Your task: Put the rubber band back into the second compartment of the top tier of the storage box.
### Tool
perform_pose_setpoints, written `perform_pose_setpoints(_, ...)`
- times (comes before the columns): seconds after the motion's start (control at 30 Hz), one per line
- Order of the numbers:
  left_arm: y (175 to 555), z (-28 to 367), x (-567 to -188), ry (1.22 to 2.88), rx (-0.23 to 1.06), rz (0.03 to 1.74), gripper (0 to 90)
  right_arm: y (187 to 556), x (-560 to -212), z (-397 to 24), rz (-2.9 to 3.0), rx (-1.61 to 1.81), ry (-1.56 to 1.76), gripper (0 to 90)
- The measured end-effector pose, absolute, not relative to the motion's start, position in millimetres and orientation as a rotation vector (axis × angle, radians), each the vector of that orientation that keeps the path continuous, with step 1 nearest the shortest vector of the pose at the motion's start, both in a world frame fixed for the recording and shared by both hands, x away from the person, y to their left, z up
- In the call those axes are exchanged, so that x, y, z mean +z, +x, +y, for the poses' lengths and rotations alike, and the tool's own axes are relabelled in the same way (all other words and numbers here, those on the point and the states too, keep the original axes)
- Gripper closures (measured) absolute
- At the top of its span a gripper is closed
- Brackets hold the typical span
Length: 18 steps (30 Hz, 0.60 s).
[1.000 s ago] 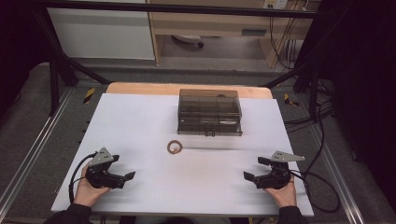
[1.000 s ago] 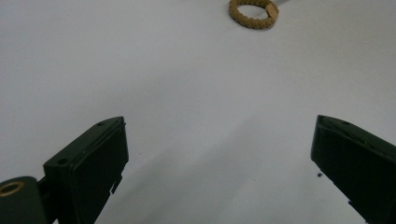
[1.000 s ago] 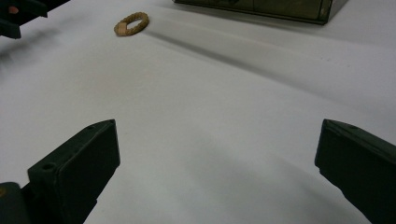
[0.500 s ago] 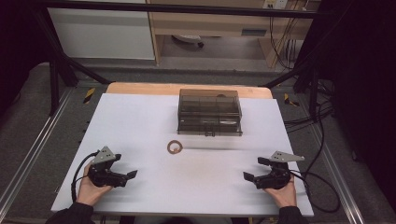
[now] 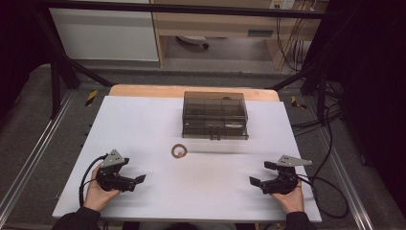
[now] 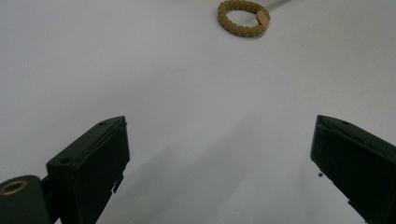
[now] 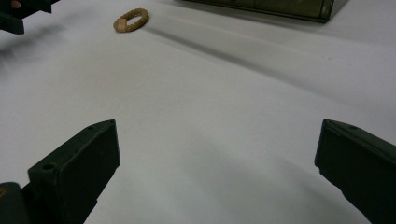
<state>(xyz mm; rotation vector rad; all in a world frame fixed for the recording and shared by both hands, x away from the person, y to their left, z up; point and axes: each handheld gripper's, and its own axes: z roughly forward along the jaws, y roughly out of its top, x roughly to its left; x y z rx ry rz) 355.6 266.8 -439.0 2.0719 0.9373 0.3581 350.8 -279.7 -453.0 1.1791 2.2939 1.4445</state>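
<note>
- High view: a white worktop [image 5: 143, 124] carries a smoky plastic box [image 5: 214, 115] at its far middle and a small braided ring [image 5: 179, 151] just in front of the box, a little to its left. The left hand-held gripper [image 5: 136, 180] rests near the front left corner, and the right hand-held gripper [image 5: 253, 182] near the front right corner. Both are empty and point inward. The ring lies forward of both, and I judge it nearer to the left one.
- Left gripper view: the jaws stand wide apart with nothing between them. The ring [image 6: 243, 18] lies flat ahead, slightly to the right of the middle line. It is round, so it has no long axis; a pale patch sits on its right side, perhaps a clasp, but the picture is too soft to say.
- Right gripper view: the jaws are also wide and empty. The ring [image 7: 131, 20] lies far ahead to the left, and the box [image 7: 280, 8] is at the top edge.
</note>
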Motion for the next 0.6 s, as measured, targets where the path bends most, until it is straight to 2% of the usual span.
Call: perform_pose_setpoints(0.6,360,249,-433,2.071,0.333,0.949,3.9,351,-453,-280,2.297,1.42,1.173,0.7)
